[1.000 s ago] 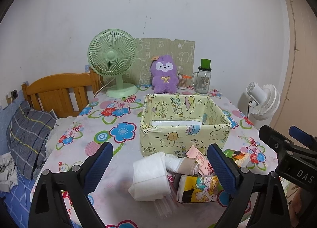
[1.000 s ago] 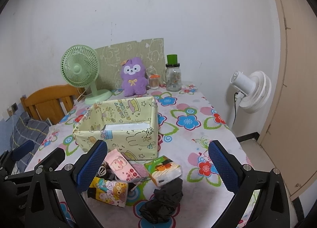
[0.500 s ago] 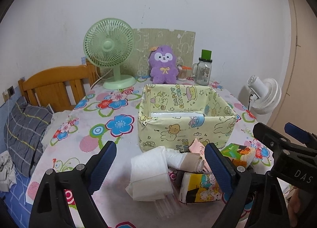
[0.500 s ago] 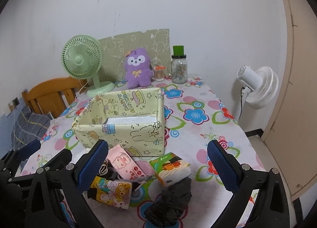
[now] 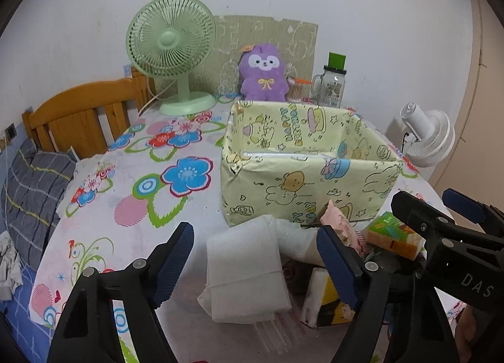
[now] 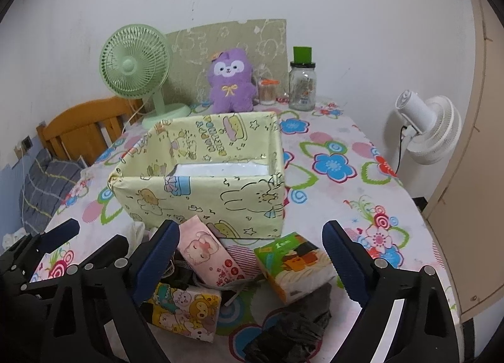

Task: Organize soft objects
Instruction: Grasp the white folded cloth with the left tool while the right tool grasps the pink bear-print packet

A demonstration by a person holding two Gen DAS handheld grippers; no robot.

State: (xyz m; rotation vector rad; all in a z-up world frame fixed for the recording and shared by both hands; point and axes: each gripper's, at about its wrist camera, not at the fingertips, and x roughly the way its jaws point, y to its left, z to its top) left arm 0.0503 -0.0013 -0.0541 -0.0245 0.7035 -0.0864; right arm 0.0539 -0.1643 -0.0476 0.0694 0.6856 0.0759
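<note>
Left wrist: left gripper [image 5: 255,263] spread, just been closing, folded white cloth [image 5: 244,271] between untouched pads; right gripper [image 6: 252,263] likewise above tissue packs [image 6: 209,251].

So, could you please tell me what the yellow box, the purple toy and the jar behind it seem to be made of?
The yellow box looks like cardboard wrapped in matte printed paper: creased corners and cartoon print. The purple toy seems to be plush, with fuzzy pile and soft outlines. The jar appears to be clear glass, see-through with highlights, though clear plastic is possible; its green cap looks like plastic.
</note>
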